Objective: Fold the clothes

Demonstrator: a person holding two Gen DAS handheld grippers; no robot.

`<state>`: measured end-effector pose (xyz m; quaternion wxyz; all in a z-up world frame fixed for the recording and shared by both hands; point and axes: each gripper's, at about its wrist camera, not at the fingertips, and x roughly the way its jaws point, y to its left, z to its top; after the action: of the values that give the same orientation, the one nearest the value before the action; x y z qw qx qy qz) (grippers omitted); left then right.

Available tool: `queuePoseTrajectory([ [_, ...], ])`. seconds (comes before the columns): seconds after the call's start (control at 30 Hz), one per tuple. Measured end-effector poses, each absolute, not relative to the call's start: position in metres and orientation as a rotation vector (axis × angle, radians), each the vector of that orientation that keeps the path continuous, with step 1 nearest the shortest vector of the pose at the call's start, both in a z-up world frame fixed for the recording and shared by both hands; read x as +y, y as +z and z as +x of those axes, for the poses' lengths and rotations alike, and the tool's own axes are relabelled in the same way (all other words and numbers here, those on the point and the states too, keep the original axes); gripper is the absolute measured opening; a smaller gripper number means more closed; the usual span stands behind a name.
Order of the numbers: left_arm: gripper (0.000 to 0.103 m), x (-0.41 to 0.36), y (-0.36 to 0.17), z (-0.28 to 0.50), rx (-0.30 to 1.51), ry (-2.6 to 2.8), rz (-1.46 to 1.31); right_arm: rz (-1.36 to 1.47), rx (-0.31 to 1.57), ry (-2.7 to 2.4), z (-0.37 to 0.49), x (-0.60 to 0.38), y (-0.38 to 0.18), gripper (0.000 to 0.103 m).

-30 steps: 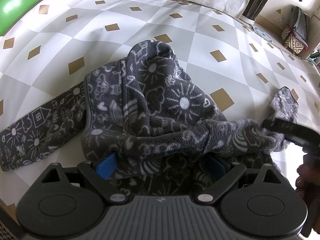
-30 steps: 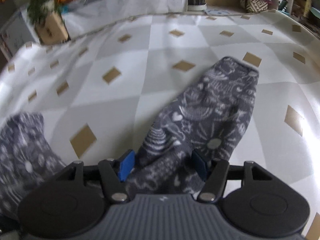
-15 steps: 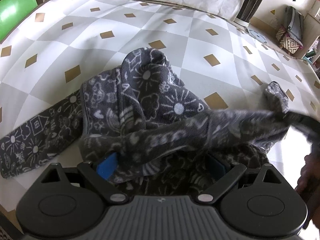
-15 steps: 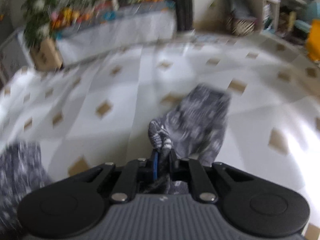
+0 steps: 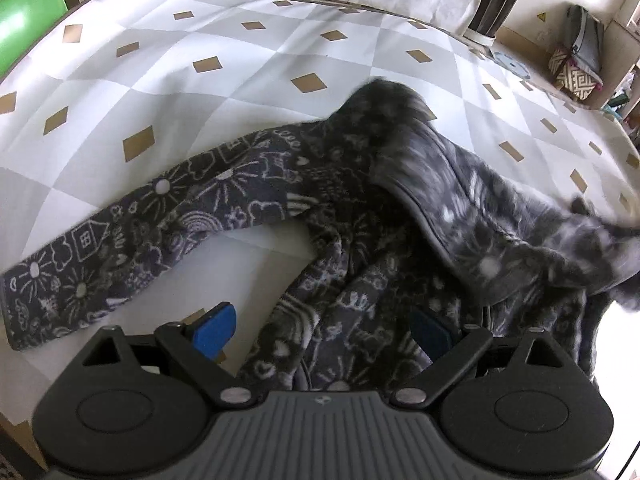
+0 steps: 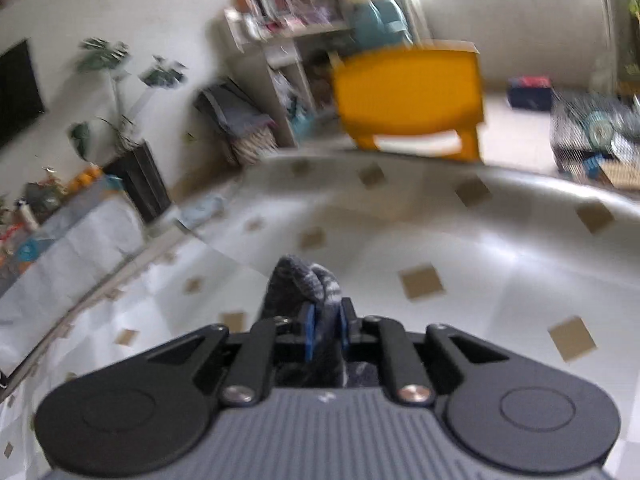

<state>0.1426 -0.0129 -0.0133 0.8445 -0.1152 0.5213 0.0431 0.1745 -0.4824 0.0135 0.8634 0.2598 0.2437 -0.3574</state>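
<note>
White and grey diamond cloth with tan squares covers the table under both of my grippers.

On my right gripper the blue pads stand close together with a fold of the dark patterned fleece pinched between them; the jaws are easing apart slightly, yet the fabric still sits in the pinch and bunches up just ahead of the tips. Beyond that bunch the cloth runs out to the table's far edge, and past the edge I see a yellow chair, blurred. Shelves stand left of the chair, and a plant in a dark pot is further left again, against the wall.

My left gripper points steeply down with its jaws wide. Its blue pads flank the near edge of the fleece, which lies between them; the left pad stands clear of the fabric over bare cloth, while the right pad is half buried in folds, so I cannot tell whether it touches. Outward from this gripper, one sleeve stretches flat to the left across the table. To the right of the gripper the fleece is lifted and smeared with blur, running off toward the frame's right edge. A green panel shows off the table's far left corner.
</note>
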Motion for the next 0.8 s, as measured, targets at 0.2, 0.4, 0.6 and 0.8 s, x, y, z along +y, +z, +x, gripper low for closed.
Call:
queuePoseTrajectory([
  [0.2,0.094,-0.018,-0.019,0.143,1.124,0.086,-0.242,0.485,0.58,-0.74,0.174,-0.491,0.005,0.041],
  [0.4,0.094,-0.031,-0.03,0.146,1.165,0.065,-0.236,0.42,0.664,-0.539,0.184,-0.472,0.009,0.046],
  [0.6,0.094,-0.05,-0.035,0.146,1.18,0.024,-0.185,0.383,0.743,-0.43,0.187,-0.453,0.007,0.049],
  [0.8,0.094,-0.057,-0.039,0.146,1.193,0.018,-0.157,0.421,0.807,-0.368,0.179,-0.445,0.005,0.052],
])
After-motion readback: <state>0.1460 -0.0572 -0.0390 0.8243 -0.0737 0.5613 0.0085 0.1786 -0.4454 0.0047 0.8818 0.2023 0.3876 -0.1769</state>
